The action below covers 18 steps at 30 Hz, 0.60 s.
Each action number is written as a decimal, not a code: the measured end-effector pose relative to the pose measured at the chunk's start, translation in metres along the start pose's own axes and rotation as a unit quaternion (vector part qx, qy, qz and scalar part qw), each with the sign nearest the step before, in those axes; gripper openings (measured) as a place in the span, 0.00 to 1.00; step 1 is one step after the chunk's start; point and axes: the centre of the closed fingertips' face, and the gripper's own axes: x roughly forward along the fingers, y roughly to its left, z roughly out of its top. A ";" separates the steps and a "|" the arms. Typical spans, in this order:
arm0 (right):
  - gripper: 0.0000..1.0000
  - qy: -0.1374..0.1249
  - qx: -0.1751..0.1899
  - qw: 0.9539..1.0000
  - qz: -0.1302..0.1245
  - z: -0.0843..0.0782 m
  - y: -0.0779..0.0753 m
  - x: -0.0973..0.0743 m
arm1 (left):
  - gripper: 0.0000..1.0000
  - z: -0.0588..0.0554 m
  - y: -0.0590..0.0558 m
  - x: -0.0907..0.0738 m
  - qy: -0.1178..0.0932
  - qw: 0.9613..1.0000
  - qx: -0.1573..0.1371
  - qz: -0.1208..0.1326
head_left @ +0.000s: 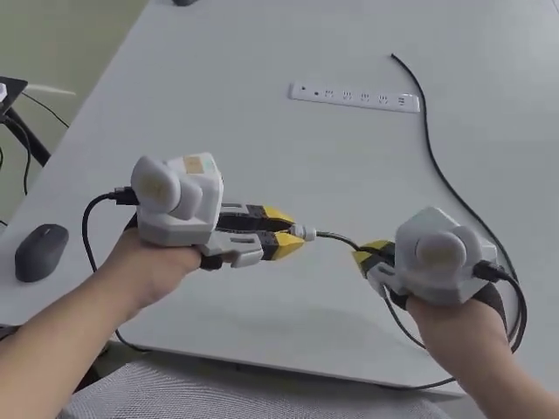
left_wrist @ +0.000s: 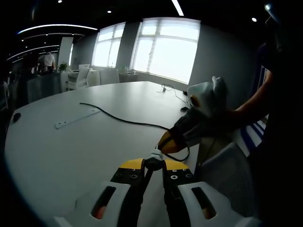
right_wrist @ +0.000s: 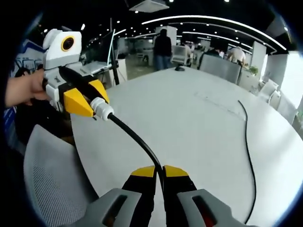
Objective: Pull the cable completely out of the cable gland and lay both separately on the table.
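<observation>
A small white cable gland [head_left: 302, 233] hangs in the air above the near table edge, with my left gripper [head_left: 293, 231] shut on it. A short black cable [head_left: 336, 238] runs out of the gland to the right into my right gripper [head_left: 362, 256], which is shut on it. The left gripper view has the gland [left_wrist: 154, 158] between that gripper's yellow tips [left_wrist: 154, 166], and the right gripper [left_wrist: 168, 142] close beyond. In the right gripper view the cable [right_wrist: 137, 137] rises from the shut jaws [right_wrist: 161, 172] to the gland [right_wrist: 102, 109], which the left gripper [right_wrist: 94, 104] holds.
On the white table [head_left: 262, 157] a white power strip [head_left: 354, 96] lies far back, with a long black cord [head_left: 437, 157] curving along the right side. A grey mouse [head_left: 39, 251] lies at the left edge. A mesh chair [head_left: 218, 393] is below the near edge.
</observation>
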 end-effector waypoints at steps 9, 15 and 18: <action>0.00 0.025 0.075 0.997 -0.015 -0.029 -0.018 0.004 | 0.15 0.000 0.000 -0.001 -0.002 1.000 -0.001 0.002; 0.00 0.035 0.110 0.993 -0.020 -0.042 -0.025 0.006 | 0.15 0.000 -0.001 -0.001 -0.002 1.000 -0.001 0.001; 0.00 0.038 0.128 0.991 -0.018 -0.046 -0.025 0.008 | 0.15 -0.001 0.000 0.000 -0.002 1.000 -0.002 0.002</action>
